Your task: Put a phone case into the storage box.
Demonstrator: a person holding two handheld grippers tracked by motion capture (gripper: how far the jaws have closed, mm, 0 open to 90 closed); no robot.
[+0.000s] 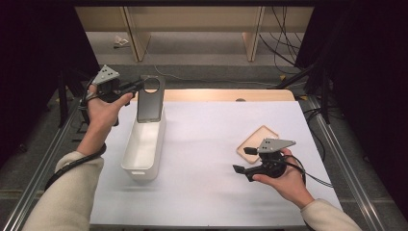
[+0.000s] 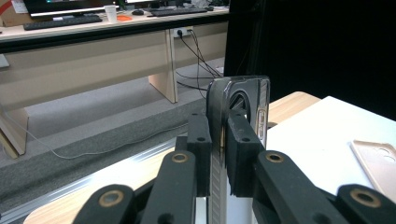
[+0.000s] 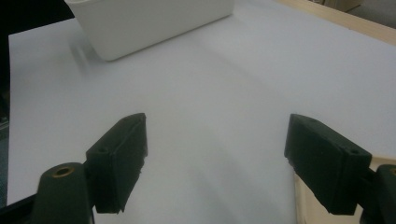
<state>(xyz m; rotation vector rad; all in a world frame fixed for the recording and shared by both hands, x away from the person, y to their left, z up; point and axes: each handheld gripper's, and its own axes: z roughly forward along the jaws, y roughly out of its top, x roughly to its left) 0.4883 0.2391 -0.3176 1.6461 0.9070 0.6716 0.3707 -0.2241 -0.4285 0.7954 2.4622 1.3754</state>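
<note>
High view. The left gripper (image 1: 136,87) is clamped on the upper edge of a dark phone case (image 1: 150,98), which it holds upright over the far end of a white bin (image 1: 144,144). The case's lower end sits at or just inside the bin's rim; whether it touches the wall cannot be told. The right gripper (image 1: 244,160) hovers low over the white table cover (image 1: 207,139), jaws apart and empty, just beside a tan phone case (image 1: 255,139) lying flat near the right side.

Left gripper view. The pads (image 2: 200,144) are closed on the thin edge of the dark phone case (image 2: 238,107), which stands between them with its round camera cutout facing right. The grip takes in only a narrow strip near the top, so the case could swing or slip if moved sharply. The tan phone case (image 2: 378,163) lies on the cover at far right.

Right gripper view. The right gripper (image 3: 217,156) is wide open with bare cover between its jaws. The white bin (image 3: 154,23) stands well ahead; a sliver of the tan phone case (image 3: 303,205) shows beside the right jaw.

Assessment. The step appears to be lowering the dark case into the bin. It is best done by keeping the case vertical and centred between the bin's long walls, descending slowly, and releasing only once the lower end is well inside. The bin is light and unsteadied, so contact with its rim should be avoided.
</note>
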